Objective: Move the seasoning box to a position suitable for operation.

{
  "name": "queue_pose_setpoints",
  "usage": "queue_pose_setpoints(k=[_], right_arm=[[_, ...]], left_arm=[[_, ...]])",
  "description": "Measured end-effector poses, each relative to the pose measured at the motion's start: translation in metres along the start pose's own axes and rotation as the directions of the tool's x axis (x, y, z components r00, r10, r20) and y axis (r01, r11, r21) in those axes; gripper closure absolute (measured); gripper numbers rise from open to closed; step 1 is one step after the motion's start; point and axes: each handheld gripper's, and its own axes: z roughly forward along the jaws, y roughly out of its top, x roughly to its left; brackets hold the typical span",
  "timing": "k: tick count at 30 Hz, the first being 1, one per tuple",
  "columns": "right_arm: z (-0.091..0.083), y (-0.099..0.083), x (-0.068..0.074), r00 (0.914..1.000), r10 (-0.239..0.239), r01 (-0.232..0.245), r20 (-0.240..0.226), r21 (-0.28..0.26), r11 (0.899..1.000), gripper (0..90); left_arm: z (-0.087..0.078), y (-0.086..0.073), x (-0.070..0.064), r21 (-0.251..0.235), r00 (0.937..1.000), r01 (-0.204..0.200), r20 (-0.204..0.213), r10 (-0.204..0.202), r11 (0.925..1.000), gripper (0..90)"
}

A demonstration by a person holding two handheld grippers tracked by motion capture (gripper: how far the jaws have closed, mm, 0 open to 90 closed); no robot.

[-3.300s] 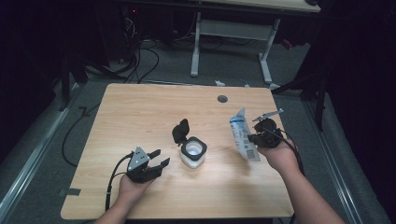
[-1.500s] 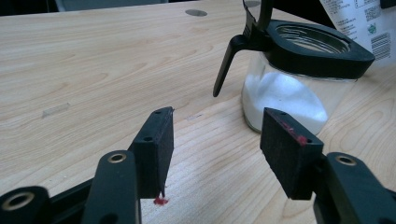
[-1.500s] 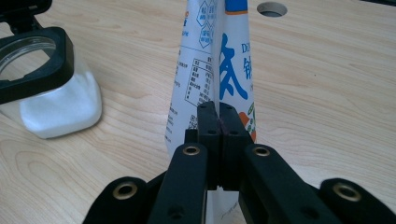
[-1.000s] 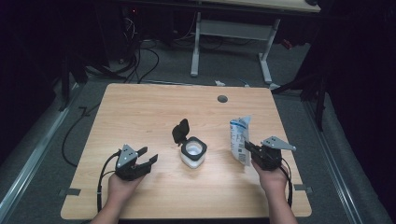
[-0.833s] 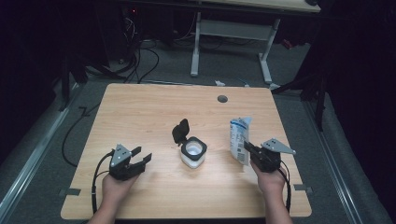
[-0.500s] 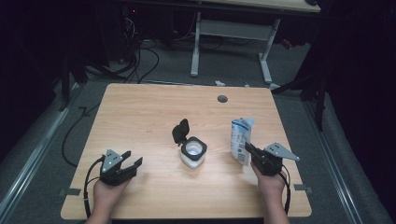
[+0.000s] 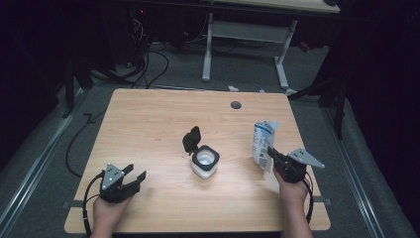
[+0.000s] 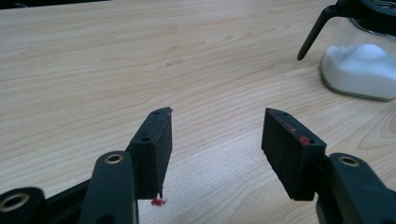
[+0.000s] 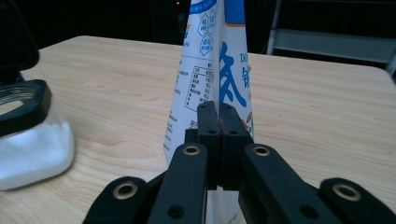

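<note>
Table (image 7: 148, 119): wooden top; far half bare, with 1 round grommet hole (image 7: 236, 104) near the far edge.
Jar (image 7: 204, 162): glass, part full of white grains, at the table's middle; its black lid (image 7: 191, 139) hinged open toward the far left.
Pouch (image 7: 261, 144): white and blue, upright, right of the jar and well apart from it, near the right edge.
Right gripper (image 7: 275, 157): near right; jaws pressed together with no gap, just in front of the pouch's lower part; whether they pinch a fold cannot be told.
Left gripper (image 7: 134, 177): near left corner, close to the near edge; jaws spread, nothing between them.
Open room: bare wood between left gripper and jar.
Change since 3.3 s ago: both grippers have drawn back toward the near edge; the pouch has come nearer; the jar is unmoved.
</note>
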Motion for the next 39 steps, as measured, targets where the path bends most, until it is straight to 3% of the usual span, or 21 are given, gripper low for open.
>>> queue_pose_setpoints(k=[11,25,39], right_arm=[[0.002,-0.001,-0.013,0.9995,0.025,-0.025,0.020,-0.013,1.000,89.9],[0.007,-0.008,-0.018,0.9986,0.036,-0.036,0.040,-0.009,0.999,89.7],[0.000,-0.017,-0.019,0.9980,0.040,-0.041,0.048,0.002,0.999,87.2]], left_arm=[[-0.005,-0.003,-0.001,0.007,1.0000,-0.009,0.000,0.009,0.9999,43.5],[-0.003,-0.002,-0.005,0.005,0.9997,-0.017,0.019,0.017,0.9998,43.4],[0.003,0.003,-0.008,-0.006,0.9984,-0.027,0.049,0.027,0.9996,43.1]])
